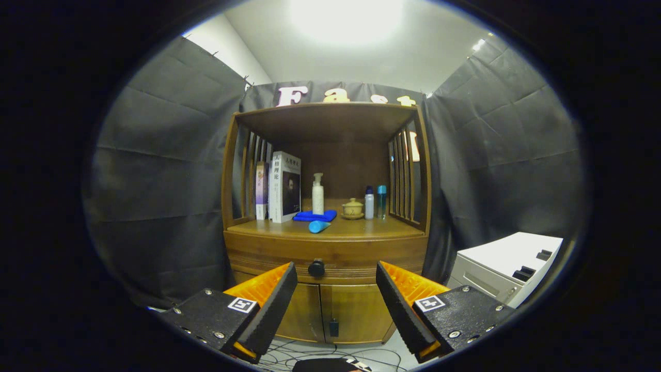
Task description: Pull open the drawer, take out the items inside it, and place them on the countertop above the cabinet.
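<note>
Dark-cloth booth, wooden cabinet against the back wall; shallow wooden drawer [325, 258] under the countertop sits flush shut, round black knob [316, 267] centred; contents hidden, so this fits either a full drawer or one emptied and pushed back; small blue cylinder [319, 226] lies on the wooden countertop [382, 230]; gripper [336, 294] spread wide, empty, knob just beyond and between its fingers.

The wooden drawer [325, 258] sits shut under the countertop [356, 229], its round dark knob [316, 267] centred, above two closed cabinet doors [335, 310].
</note>
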Tool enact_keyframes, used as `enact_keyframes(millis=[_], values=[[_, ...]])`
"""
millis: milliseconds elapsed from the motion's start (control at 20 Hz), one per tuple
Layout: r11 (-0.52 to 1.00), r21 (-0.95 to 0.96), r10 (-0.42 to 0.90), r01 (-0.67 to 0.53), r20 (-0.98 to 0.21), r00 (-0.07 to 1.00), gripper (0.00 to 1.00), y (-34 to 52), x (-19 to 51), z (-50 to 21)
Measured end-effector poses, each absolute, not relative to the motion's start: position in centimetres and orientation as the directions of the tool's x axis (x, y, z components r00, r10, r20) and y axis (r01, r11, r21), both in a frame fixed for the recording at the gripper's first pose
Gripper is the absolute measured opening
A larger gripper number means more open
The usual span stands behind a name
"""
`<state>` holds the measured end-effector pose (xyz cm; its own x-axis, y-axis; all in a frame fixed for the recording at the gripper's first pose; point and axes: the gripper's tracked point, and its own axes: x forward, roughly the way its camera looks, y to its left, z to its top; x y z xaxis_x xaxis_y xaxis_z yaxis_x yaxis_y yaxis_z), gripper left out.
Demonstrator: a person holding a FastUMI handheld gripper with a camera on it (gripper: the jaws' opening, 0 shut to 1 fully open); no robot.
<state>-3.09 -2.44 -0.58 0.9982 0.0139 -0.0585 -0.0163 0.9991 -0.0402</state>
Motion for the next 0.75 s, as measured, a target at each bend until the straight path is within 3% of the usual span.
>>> enact_keyframes(millis=[750], values=[[1.0, -0.011, 0.008, -0.009, -0.073, 0.997, 0.95, -2.2, -2.3, -1.4]])
